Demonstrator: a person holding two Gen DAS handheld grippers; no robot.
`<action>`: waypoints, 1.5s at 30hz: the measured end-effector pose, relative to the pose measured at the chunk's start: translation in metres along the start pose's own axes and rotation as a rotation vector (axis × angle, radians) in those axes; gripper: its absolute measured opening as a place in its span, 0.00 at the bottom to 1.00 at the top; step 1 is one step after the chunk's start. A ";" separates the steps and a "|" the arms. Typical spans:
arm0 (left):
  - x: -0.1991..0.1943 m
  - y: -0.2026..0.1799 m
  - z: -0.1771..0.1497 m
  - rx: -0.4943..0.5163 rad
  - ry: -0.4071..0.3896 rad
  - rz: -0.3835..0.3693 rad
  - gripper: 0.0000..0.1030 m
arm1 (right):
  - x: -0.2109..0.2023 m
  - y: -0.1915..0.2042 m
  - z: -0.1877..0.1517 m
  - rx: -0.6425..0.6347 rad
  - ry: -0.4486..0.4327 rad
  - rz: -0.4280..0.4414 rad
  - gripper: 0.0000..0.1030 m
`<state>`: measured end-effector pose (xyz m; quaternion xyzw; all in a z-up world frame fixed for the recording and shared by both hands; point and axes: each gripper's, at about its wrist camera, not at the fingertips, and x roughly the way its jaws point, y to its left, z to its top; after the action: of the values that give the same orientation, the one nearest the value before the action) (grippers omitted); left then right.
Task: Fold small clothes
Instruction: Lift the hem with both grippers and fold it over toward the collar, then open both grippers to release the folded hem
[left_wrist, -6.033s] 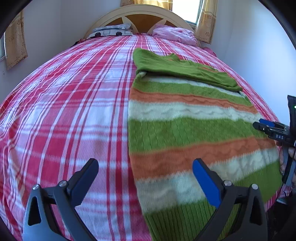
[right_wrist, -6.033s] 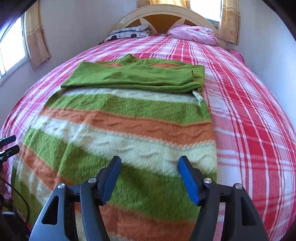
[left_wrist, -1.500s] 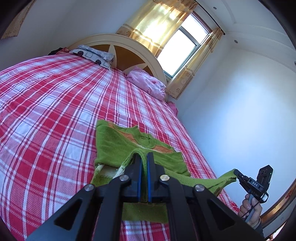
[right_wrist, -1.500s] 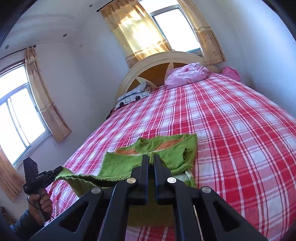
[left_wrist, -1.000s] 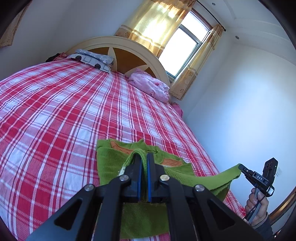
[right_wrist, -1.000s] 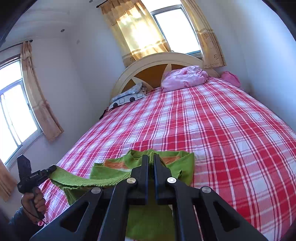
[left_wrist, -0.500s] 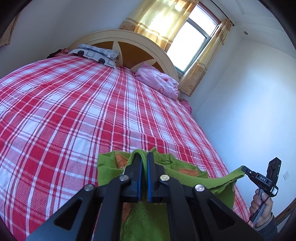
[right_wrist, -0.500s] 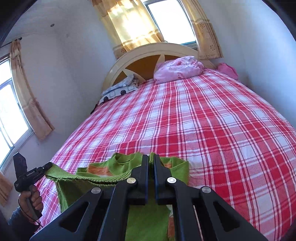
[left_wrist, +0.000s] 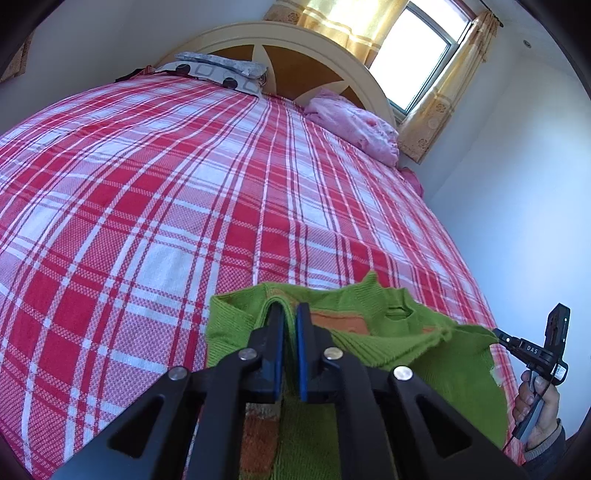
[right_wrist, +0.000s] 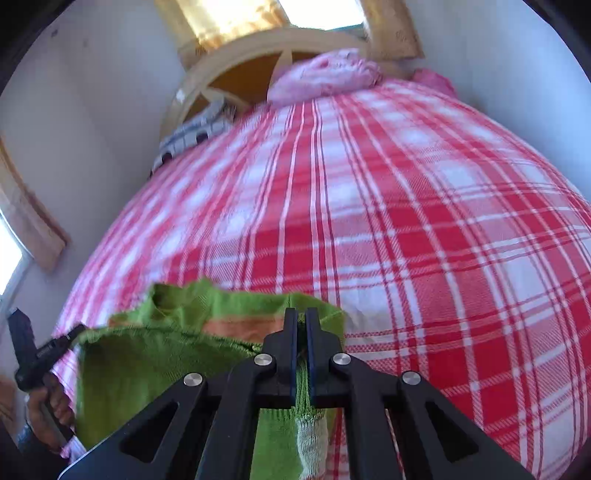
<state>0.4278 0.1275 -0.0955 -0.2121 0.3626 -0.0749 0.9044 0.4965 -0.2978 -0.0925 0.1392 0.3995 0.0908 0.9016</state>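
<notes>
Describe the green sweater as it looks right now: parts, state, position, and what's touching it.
The sweater is a knitted pullover, mostly green with orange and cream stripes. Its ribbed green hem is lifted and stretched between the left gripper and the right gripper, both shut on the fabric. The hem is carried over the neck end, which rests on the red plaid bedspread with the neck opening showing beyond it. The part below the grippers is hidden.

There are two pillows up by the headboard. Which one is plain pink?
The pink pillow nearer the window side of the headboard. The other pillow, on the far side from the window, is grey and white with dark round spots.
</notes>
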 end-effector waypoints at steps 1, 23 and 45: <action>0.001 -0.001 -0.002 0.006 0.003 0.006 0.15 | 0.006 0.000 -0.001 -0.004 0.011 -0.013 0.04; -0.045 0.038 -0.078 -0.087 0.056 0.082 0.56 | -0.057 0.007 -0.098 -0.052 0.061 -0.007 0.43; -0.076 0.050 -0.083 -0.086 -0.017 0.127 0.59 | -0.061 0.077 -0.177 -0.322 0.114 -0.125 0.40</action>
<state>0.3149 0.1667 -0.1237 -0.2278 0.3705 0.0002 0.9005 0.3203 -0.2107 -0.1389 -0.0372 0.4383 0.1052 0.8919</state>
